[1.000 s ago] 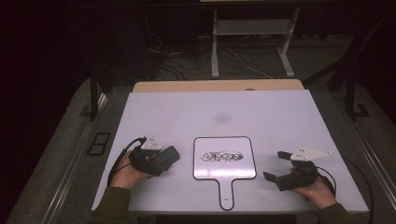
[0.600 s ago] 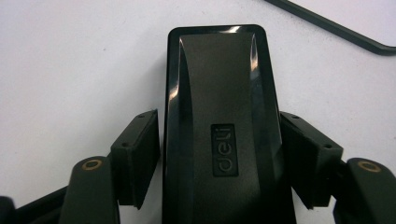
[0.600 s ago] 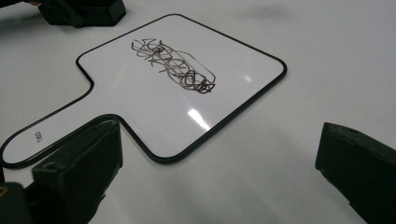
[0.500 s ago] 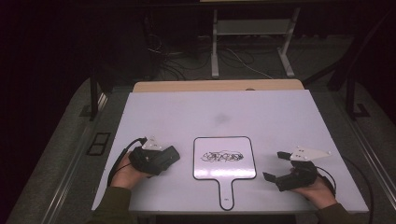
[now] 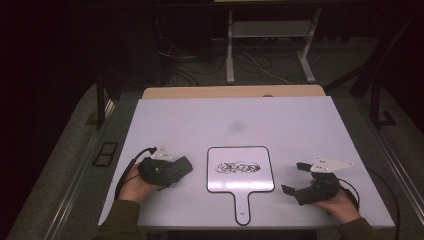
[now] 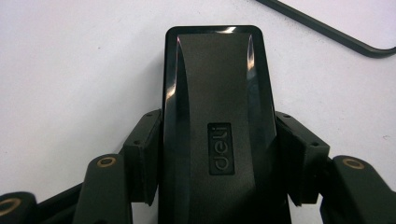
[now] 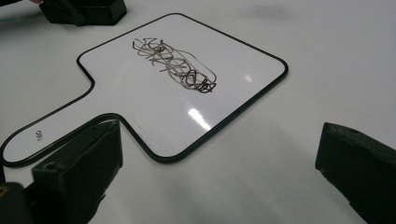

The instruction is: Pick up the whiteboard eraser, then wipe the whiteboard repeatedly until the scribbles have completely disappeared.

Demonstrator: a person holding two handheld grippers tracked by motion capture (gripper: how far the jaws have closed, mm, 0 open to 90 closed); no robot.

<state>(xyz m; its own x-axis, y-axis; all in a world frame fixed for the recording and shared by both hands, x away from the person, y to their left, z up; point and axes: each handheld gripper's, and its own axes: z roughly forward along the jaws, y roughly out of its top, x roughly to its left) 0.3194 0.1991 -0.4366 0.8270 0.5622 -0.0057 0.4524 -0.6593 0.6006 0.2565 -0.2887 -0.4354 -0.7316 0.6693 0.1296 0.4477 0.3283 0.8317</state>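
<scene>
Overhead, the left gripper (image 5: 186, 164) lies on the white table (image 5: 200, 120) just left of the paddle-shaped whiteboard (image 5: 240, 170), its jaws having just closed on a black eraser (image 5: 172, 170). A dark scribble (image 5: 238, 167) sits in the middle of the board, whose handle points toward the person. The right gripper (image 5: 295, 178) rests to the board's right, apart from it, jaws spread.

Along the left gripper's jaws, the eraser (image 6: 217, 121) is clamped from both sides — pads pressing its glossy flanks — and the board's black rim (image 6: 322, 30) crosses the top corner.

Along the right gripper's jaws, both stand wide with nothing between them; the whiteboard (image 7: 140, 98) and its scribble (image 7: 175, 65) lie ahead, flat on the table.
</scene>
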